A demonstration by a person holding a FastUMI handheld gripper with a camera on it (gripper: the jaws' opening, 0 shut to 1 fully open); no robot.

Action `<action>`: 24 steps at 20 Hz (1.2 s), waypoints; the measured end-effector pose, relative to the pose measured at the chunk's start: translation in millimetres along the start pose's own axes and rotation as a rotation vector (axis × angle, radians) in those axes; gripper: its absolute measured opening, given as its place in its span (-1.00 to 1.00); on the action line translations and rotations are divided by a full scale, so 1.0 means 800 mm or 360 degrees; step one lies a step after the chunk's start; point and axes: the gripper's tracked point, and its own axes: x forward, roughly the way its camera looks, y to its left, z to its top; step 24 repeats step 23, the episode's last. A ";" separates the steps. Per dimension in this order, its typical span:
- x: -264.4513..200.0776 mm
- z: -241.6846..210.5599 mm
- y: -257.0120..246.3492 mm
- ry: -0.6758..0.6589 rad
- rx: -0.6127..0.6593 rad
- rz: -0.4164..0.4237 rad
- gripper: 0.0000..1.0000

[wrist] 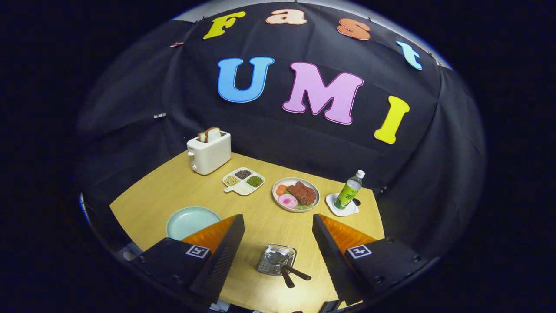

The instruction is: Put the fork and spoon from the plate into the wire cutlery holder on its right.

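Hovering w/ tongs [278, 248] spread wide, nothing pinched. Holder [275, 259] sits on bench [260, 204] between the fingers; two dark handles [292, 274] jut from it, so fork & spoon look already in. Plate [191, 221] left of holder, bare. Task prob. done.

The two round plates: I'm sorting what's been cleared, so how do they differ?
The pale green plate, partly behind one finger of the open gripper, is bare; the food plate, beyond the fingers, holds meat and vegetables. The green one looks plain, the food plate pale with a darker rim. Both rest flat on the table.
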 end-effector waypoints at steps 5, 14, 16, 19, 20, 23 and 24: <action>-0.017 0.004 0.002 -0.0095 0.0007 0.0094 0.96; -0.011 0.000 0.015 -0.0155 -0.0088 0.0132 0.96; -0.004 0.003 0.016 -0.0149 -0.0117 0.0121 0.96; 0.003 0.010 0.017 -0.0146 -0.0099 0.0106 0.96; 0.005 0.014 0.017 -0.0149 -0.0092 0.0099 0.96; 0.007 0.020 0.015 -0.0159 -0.0103 0.0075 0.96; 0.007 0.020 0.015 -0.0159 -0.0103 0.0075 0.96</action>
